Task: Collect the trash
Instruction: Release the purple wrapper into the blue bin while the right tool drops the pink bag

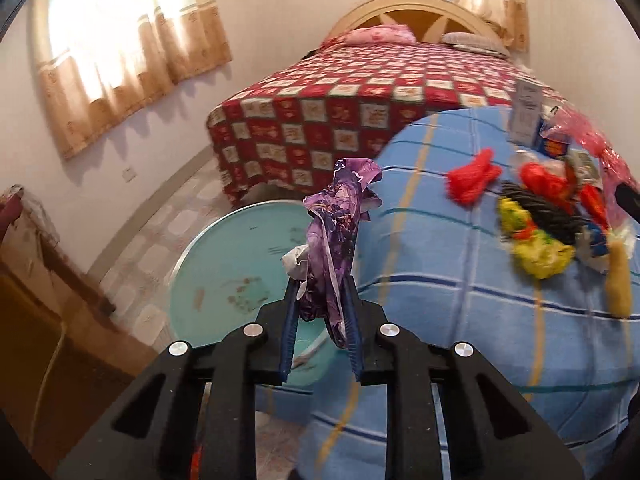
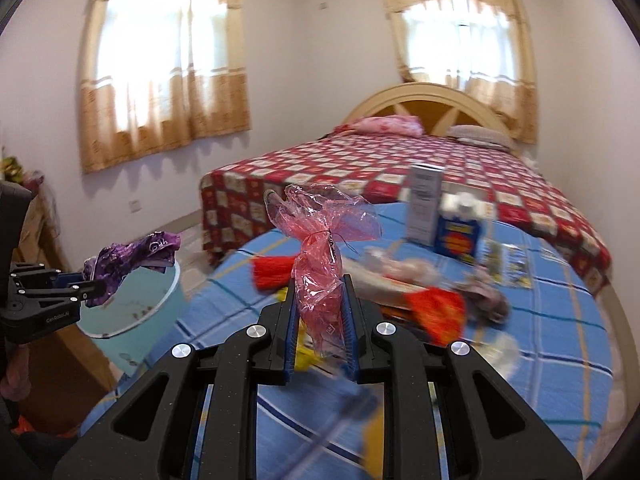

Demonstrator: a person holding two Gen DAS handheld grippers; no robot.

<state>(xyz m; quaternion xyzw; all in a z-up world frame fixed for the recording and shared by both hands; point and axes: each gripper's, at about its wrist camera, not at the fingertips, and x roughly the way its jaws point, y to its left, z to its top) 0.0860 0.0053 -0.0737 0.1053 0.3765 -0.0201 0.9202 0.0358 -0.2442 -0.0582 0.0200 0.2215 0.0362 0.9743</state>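
Purple wrapper (image 1: 336, 240) in left claw (image 1: 322, 280), pinched

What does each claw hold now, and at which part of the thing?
Left claw: purple wrapper, pinched at its lower end. Right claw: pink plastic bag, pinched at its lower part, below the tied neck.

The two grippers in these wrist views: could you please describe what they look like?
Both are alike. The left gripper and the right gripper each have a black plastic linkage frame with cut-out arms, round silver pivot pins, and blue ribbed pads lining the two fingers. Seen from the right wrist view, the left one carries small white lettering on its side, too blurred to read reliably.
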